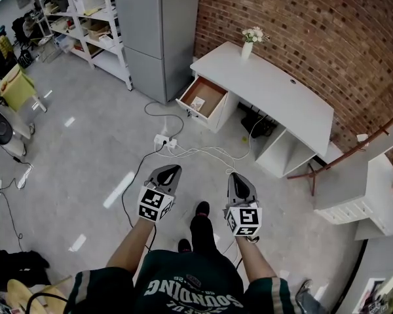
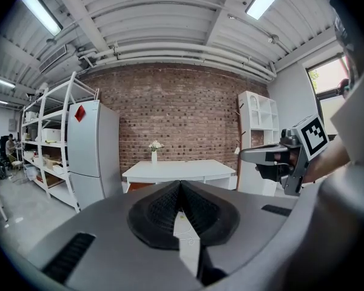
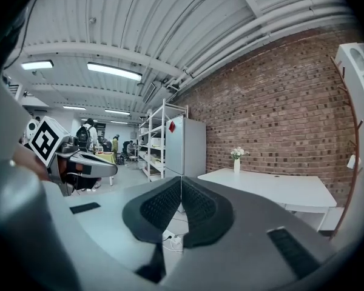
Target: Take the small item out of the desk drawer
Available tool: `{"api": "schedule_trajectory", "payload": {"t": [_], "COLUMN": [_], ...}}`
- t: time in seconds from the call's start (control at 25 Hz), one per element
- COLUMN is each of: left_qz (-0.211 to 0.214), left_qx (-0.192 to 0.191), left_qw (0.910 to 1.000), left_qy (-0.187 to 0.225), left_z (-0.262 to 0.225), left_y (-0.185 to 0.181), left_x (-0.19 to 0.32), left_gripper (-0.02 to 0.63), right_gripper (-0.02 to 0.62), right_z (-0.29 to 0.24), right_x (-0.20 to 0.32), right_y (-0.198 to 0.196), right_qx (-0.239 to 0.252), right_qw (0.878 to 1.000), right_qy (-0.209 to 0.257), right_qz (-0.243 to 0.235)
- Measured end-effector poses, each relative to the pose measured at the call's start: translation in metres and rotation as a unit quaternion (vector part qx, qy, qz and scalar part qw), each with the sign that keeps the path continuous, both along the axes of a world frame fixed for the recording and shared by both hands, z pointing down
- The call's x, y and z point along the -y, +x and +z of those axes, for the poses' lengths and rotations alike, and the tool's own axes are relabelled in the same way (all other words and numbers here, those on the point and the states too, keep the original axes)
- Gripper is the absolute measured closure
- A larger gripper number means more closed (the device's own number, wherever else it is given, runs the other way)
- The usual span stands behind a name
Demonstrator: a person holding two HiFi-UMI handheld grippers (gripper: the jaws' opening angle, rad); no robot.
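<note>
A white desk (image 1: 275, 90) stands against the brick wall, its left drawer (image 1: 203, 100) pulled open. A small white item (image 1: 198, 103) lies inside the drawer. Both grippers hang in the air over the floor, well short of the desk. My left gripper (image 1: 172, 171) is shut and holds nothing. My right gripper (image 1: 238, 178) is also shut and empty. In the left gripper view the jaws (image 2: 181, 183) meet in front of the desk (image 2: 179, 170). The right gripper view has its jaws (image 3: 181, 179) closed, with the desk (image 3: 273, 190) off to the right.
A power strip (image 1: 165, 140) and loose cables (image 1: 203, 152) lie on the floor between me and the desk. A grey fridge (image 1: 158, 31) stands left of the drawer, beside white shelving (image 1: 85, 18). A vase of flowers (image 1: 249, 41) sits on the desk. A white cabinet (image 1: 360, 198) stands at the right.
</note>
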State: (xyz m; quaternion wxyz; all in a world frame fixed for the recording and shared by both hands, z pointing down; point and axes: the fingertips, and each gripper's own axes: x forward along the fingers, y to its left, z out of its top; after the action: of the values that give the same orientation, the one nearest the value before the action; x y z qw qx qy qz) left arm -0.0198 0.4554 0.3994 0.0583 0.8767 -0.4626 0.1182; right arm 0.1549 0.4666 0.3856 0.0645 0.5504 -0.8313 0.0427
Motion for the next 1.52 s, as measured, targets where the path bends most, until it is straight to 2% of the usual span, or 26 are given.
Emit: {"api": "schedule_trajectory", "payload": {"t": [0.36, 0.72, 1.52], "left_qz": [-0.007, -0.026, -0.047], "left_qx": [0.004, 0.007, 0.022], "left_qw": [0.9999, 0.9991, 0.9979], "left_qy": [-0.013, -0.032, -0.040], "left_z": [0.012, 0.024, 0.021], "left_y": [-0.010, -0.020, 0.008], "left_x": [0.037, 0.085, 0.224], "left_gripper": [0.591, 0.591, 0.591], "right_gripper": [0.571, 0.571, 0.571], "right_z": [0.010, 0.019, 0.033], "right_x": [0.039, 0.096, 0.237], "right_y": [-0.010, -0.023, -0.003], "right_qx": [0.006, 0.008, 0.018], "right_qw": [1.000, 1.000, 0.997], "right_qy": [-0.007, -0.016, -0.033], "right_qz": [-0.002, -0.025, -0.062]}}
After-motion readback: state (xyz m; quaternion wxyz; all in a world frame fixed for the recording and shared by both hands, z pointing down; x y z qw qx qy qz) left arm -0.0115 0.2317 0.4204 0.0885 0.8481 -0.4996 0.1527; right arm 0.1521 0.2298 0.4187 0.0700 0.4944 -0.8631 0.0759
